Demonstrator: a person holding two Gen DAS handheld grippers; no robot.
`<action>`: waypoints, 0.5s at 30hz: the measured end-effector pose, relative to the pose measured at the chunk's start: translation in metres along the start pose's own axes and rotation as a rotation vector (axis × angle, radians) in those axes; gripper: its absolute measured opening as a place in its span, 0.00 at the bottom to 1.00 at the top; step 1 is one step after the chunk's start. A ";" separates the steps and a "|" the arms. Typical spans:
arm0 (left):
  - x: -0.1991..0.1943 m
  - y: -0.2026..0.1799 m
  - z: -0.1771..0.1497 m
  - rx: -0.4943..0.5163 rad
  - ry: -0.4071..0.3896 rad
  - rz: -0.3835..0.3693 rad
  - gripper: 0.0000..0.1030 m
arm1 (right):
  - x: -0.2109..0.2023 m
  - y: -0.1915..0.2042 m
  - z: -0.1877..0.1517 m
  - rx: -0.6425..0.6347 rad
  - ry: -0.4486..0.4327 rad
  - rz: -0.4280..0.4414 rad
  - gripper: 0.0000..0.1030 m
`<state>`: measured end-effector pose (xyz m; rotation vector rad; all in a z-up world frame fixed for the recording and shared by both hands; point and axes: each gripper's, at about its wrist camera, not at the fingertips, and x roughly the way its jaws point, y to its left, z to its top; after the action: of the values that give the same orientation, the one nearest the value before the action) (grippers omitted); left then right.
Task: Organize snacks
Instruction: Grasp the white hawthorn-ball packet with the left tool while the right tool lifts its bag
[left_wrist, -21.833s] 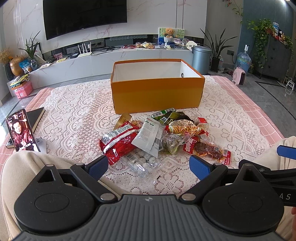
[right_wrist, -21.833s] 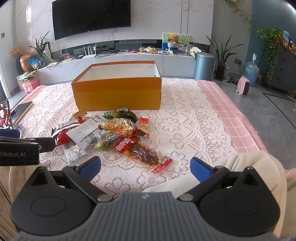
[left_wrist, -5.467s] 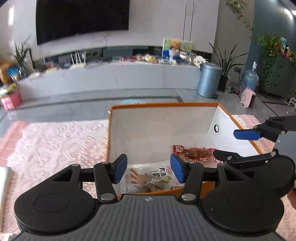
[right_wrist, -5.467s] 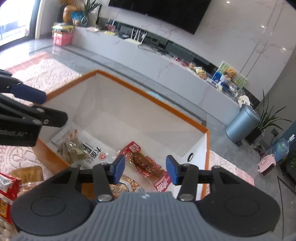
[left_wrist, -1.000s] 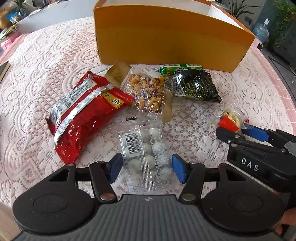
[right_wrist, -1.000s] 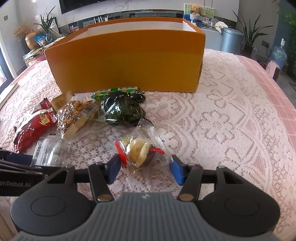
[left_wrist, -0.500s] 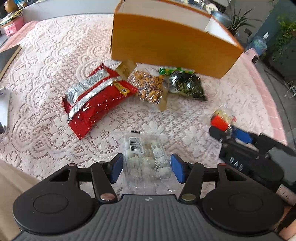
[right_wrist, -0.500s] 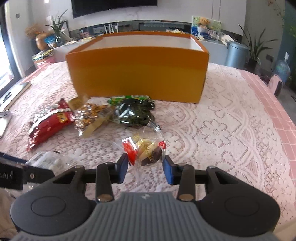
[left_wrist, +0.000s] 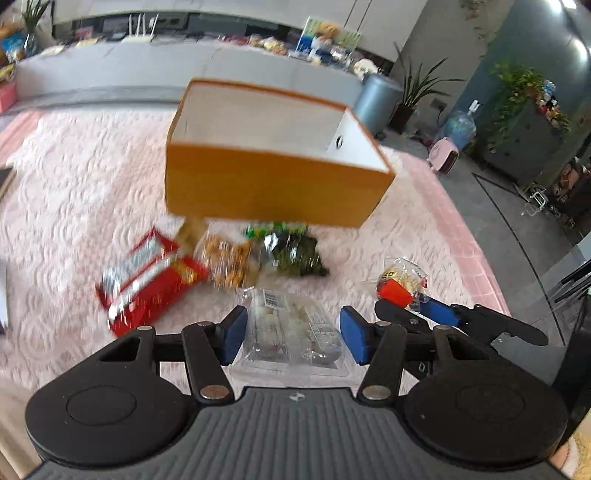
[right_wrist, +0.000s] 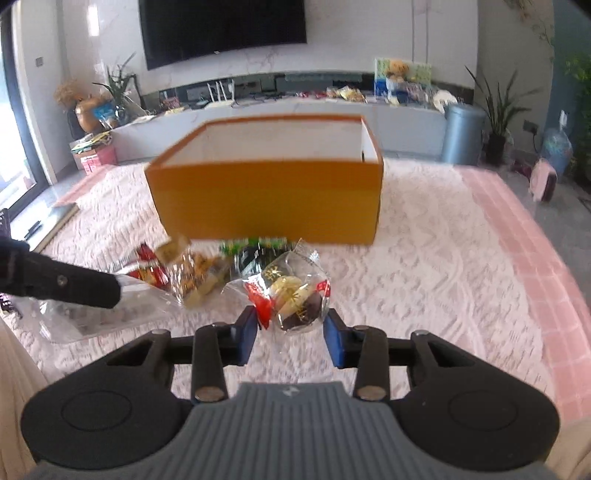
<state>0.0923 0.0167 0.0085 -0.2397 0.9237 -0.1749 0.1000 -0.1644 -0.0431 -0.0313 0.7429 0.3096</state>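
my left claw (left_wrist: 291, 334) is clamped on the clear plastic tray of pale round sweets (left_wrist: 291, 332), lifted off the lace-covered surface (left_wrist: 74, 184). my right claw (right_wrist: 290, 334) has just been closing and now grips the small clear bag of mixed candies (right_wrist: 291, 291). the open orange cardboard box (right_wrist: 266, 199) stands ahead, with the red foil packet (left_wrist: 147, 280), the clear bag of nuts (left_wrist: 229, 262) and the dark green packet (left_wrist: 291, 254) lying just before it.
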 end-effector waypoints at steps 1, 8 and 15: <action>-0.001 -0.002 0.005 0.006 -0.012 0.006 0.47 | -0.002 0.001 0.005 -0.016 -0.012 -0.001 0.36; 0.003 0.001 0.044 -0.006 -0.042 -0.030 0.17 | -0.004 0.004 0.042 -0.104 -0.064 0.011 0.36; 0.030 0.020 0.032 -0.005 0.044 -0.035 0.33 | 0.013 0.004 0.044 -0.128 -0.014 0.017 0.36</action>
<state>0.1367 0.0321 -0.0015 -0.2570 0.9642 -0.2107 0.1367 -0.1508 -0.0185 -0.1442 0.7087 0.3726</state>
